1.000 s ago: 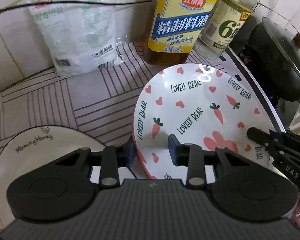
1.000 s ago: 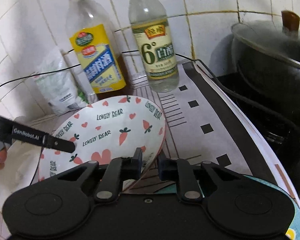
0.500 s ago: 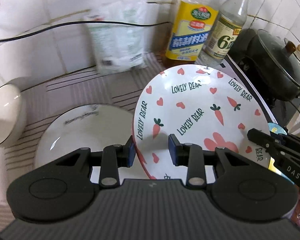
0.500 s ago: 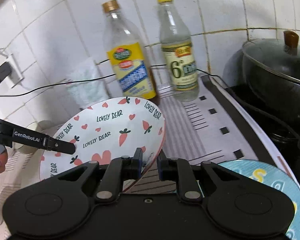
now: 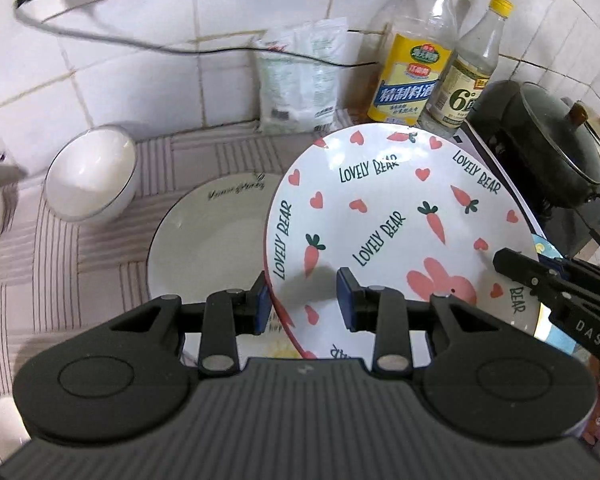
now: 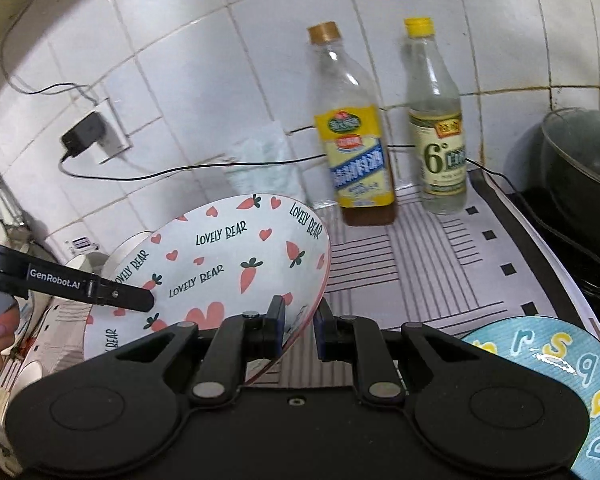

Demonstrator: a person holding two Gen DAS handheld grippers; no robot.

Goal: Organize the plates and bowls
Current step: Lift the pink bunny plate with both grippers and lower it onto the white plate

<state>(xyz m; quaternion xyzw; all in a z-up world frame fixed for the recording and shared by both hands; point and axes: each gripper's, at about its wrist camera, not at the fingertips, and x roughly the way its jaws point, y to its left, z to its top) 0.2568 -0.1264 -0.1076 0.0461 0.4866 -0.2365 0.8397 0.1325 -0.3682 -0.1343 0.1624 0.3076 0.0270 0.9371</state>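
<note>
Ceramic carrot plate (image 5: 400, 216) clamped by both hand-held grippers, L (image 5: 305, 306) & R (image 6: 298, 330); white plate (image 5: 208, 240) underneath, bottles (image 5: 414, 76) behind

One camera sits on the left claw (image 5: 304, 306) and looks steeply down at the bench (image 5: 100, 248) from close by. The other sits on the right claw (image 6: 300, 326) and looks more level, toward the tiled wall (image 6: 204, 72). Both are very near the carrot plate (image 5: 400, 216) and see it from opposite sides. Both also see the two bottles (image 6: 352, 152) and the dark pot (image 5: 548, 148).
</note>
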